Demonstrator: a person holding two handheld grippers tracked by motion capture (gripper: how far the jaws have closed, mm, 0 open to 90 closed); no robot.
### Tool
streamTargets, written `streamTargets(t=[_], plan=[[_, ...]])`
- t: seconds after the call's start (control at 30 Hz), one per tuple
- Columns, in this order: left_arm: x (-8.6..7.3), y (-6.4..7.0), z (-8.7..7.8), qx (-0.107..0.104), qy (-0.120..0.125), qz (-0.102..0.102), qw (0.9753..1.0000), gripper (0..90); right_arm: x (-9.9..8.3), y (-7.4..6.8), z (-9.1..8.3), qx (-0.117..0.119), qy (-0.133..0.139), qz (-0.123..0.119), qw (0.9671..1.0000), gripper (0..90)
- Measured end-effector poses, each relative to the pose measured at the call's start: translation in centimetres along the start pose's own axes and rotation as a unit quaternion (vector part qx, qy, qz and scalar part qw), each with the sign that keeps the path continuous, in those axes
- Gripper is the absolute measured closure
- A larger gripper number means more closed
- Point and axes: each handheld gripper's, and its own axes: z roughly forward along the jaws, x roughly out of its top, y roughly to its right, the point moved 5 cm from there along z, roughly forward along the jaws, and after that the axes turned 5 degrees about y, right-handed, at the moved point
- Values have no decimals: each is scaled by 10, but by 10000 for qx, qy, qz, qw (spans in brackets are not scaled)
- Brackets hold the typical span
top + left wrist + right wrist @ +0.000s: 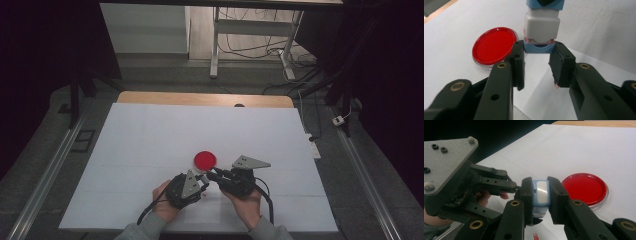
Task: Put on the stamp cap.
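Your right tongs [540, 195] are clenched on a small blue-and-white block [541, 192], jaws pressed flat against its two blue sides, the white face turned toward the riding camera. In the high view the right tongs [214, 176] sit at the near centre of the white worktop [150, 135], their tips pointing toward 9 o'clock, where they meet your left tongs [203, 183]. In the left gripper view the block [541, 27] stands at 12 o'clock from your left tongs [537, 53]; its lower blue end lies between the two pad tips, which sit tight at either side of it. Your left tongs are therefore grasping the block's end at the very tips of the pads. The block is held off the worktop, between both tools. A red round dish [205, 160] with a clear rim lies flat on the worktop just beside the tips, at about 12 o'clock from them in the high view. In the left gripper view the dish [494, 46] lies at 10 o'clock from the jaws; in the right gripper view the dish [585, 188] lies at 2 o'clock, apart from the block.
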Motion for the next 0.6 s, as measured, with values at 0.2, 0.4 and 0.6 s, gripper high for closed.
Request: streamTargets(t=[0.2,0.4,0.6], plan=[[0,1,0,31,-5,48,10000,658,0,1,0,13,-26,54,10000,750],[1,1,-1,55,51,61,10000,659,-1,3,0,99,-25,242,9997,750],[1,1,-2,96,53,123,9999,660,-1,5,0,152,-1,354,9993,750]])
